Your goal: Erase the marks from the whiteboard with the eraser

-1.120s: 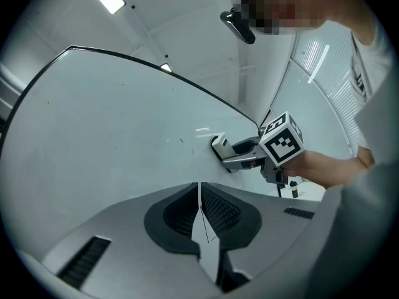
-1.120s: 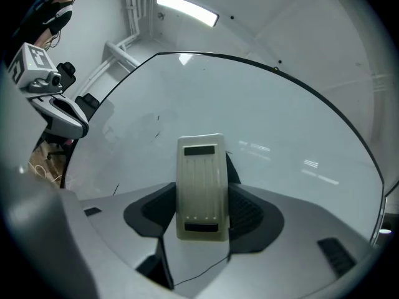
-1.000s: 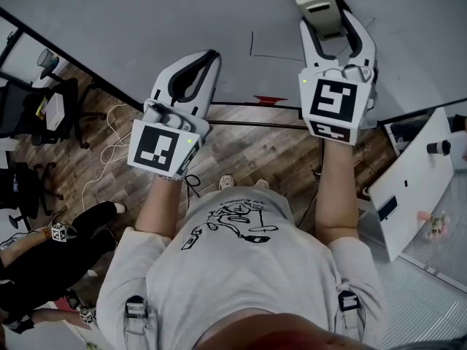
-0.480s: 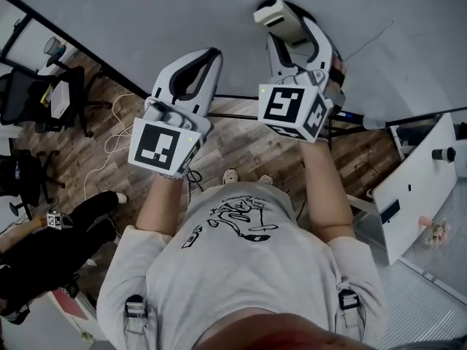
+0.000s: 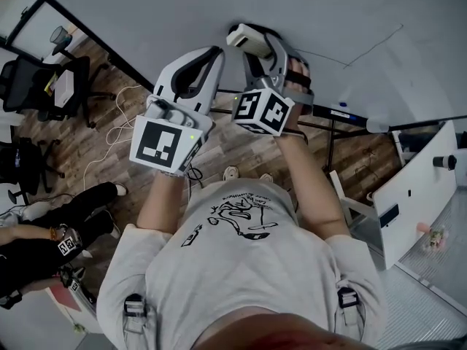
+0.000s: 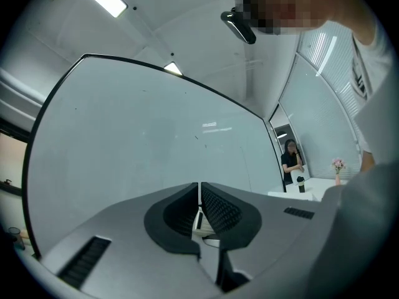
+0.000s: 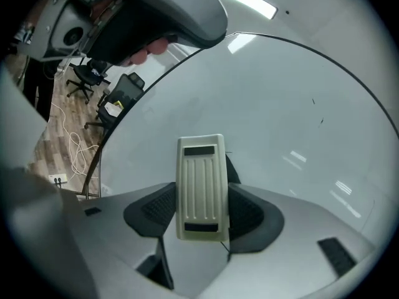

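Your right gripper (image 5: 250, 41) is clamped on the eraser (image 5: 245, 36) in the head view, raised at the whiteboard (image 5: 146, 13) just beside your left gripper (image 5: 210, 55), with a thin line (image 5: 372, 44) well off to its right. Your left gripper view shows those jaws pressed together with nothing between them, facing the whiteboard (image 6: 137, 136). Your right gripper view has the cream eraser (image 7: 201, 185) upright between the jaws, whiteboard (image 7: 280, 104) behind it.
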